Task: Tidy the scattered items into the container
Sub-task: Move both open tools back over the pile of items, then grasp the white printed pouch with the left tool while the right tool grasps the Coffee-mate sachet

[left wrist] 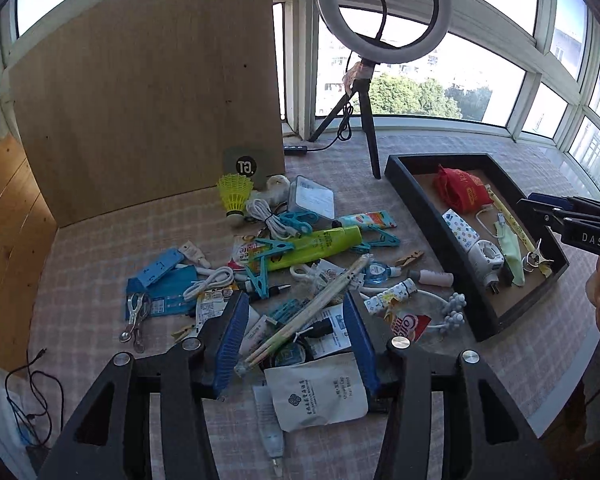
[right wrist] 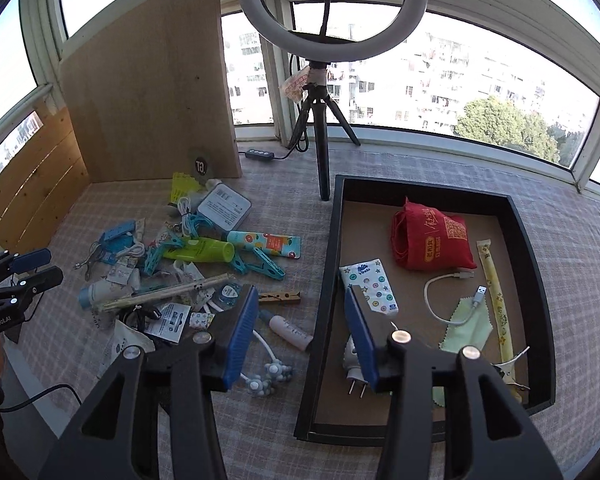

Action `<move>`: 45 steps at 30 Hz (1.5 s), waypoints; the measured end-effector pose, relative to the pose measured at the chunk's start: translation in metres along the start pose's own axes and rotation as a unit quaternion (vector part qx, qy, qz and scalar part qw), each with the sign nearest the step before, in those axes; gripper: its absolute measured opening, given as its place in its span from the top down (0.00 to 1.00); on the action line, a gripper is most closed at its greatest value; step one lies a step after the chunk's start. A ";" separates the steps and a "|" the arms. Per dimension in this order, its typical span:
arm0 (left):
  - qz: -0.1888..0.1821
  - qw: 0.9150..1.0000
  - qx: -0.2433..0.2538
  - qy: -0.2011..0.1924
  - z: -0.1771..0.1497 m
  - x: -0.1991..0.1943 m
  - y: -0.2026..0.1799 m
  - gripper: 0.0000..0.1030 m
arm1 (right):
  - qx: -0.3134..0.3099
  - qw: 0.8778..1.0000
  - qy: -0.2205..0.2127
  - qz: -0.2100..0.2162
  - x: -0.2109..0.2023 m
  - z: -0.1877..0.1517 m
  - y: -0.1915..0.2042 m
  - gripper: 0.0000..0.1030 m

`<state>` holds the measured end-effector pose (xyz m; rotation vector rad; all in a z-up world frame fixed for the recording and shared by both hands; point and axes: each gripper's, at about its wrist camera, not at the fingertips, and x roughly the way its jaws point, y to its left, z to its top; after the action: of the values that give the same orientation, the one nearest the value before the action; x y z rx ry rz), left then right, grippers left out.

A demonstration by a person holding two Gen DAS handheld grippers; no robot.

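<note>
While both sets of jaws stand wide and hold nothing, the left gripper hangs over the pile on the table, chopsticks lying between its fingers. The right gripper straddles the near-left wall of the black tray; a red pouch lies ahead inside, a white plug beside its right finger.

Ring light on tripod beside upright wooden board, windows behind.
</note>
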<state>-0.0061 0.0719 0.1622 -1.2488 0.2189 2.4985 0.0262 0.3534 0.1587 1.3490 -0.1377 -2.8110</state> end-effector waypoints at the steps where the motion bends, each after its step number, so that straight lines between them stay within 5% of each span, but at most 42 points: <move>1: 0.004 1.000 -0.008 0.002 -0.006 -0.002 0.012 0.52 | -0.002 1.000 0.004 0.005 0.003 -0.002 0.004 0.57; 11: 0.012 0.999 -0.039 0.034 -0.064 -0.009 0.081 0.47 | -0.016 0.997 0.057 0.045 0.034 -0.036 0.041 0.57; 21: -0.081 0.993 -0.035 0.083 -0.093 0.032 0.043 0.42 | -0.027 0.991 0.099 0.080 0.060 -0.073 0.074 0.57; 28: -0.082 0.991 0.002 0.106 -0.094 0.065 0.005 0.41 | -0.030 0.990 0.110 0.079 0.075 -0.073 0.078 0.52; 45: -0.085 0.988 0.015 0.126 -0.084 0.102 -0.005 0.40 | -0.075 0.981 0.153 0.090 0.125 -0.058 0.068 0.53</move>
<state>0.0018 0.0763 0.0297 -1.5030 0.2015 2.1856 -0.0081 0.2746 0.0313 1.6190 -0.0386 -2.3816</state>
